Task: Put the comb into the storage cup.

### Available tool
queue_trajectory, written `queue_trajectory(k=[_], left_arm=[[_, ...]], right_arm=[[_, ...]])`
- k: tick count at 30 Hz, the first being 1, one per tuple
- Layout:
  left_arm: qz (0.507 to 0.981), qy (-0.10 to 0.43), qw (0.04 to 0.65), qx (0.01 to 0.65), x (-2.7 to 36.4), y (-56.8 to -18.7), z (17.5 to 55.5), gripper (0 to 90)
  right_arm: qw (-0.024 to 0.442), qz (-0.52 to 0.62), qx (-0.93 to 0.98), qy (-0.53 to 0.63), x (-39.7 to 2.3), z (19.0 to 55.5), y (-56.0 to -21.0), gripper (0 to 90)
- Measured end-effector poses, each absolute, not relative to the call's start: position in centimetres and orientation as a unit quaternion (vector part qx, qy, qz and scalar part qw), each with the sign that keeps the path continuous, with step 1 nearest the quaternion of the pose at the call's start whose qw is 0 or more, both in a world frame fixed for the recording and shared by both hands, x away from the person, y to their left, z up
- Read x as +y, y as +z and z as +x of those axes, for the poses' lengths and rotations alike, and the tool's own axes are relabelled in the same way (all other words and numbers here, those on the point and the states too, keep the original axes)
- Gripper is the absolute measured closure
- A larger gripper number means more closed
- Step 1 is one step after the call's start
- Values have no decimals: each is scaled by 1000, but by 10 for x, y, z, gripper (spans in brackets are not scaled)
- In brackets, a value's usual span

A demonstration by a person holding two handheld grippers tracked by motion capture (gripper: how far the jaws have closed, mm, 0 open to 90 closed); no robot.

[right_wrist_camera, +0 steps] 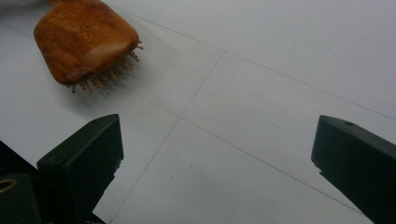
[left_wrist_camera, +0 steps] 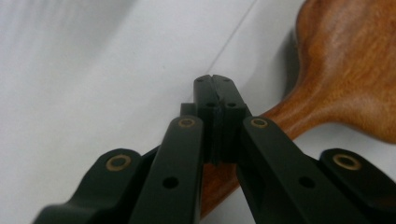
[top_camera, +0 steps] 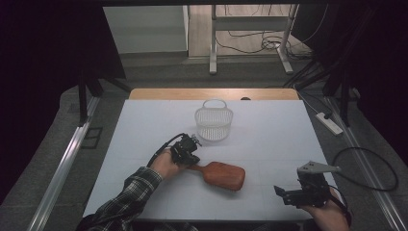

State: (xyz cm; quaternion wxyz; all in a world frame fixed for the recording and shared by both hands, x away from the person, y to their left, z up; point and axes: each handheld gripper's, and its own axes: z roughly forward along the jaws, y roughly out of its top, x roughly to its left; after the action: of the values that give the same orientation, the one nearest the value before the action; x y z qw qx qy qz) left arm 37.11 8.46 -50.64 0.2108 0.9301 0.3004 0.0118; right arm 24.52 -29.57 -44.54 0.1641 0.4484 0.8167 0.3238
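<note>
You have the left gripper (top_camera: pixel 191 155), jaws pinched on the handle of the wooden hairbrush (top_camera: pixel 224 175) at mid-table, bristles down; keep that pinch firm and level toward the white basket (top_camera: pixel 213 123), right gripper (top_camera: pixel 291 194) spread, idle.
</note>
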Motion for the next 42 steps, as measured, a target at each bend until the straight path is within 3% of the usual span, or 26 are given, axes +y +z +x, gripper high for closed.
queue_trajectory(k=[42], left_arm=[[924,-39,229,304,82,-510,305,894]], right_arm=[[165,434,824,326,-294,244,-445,34]])
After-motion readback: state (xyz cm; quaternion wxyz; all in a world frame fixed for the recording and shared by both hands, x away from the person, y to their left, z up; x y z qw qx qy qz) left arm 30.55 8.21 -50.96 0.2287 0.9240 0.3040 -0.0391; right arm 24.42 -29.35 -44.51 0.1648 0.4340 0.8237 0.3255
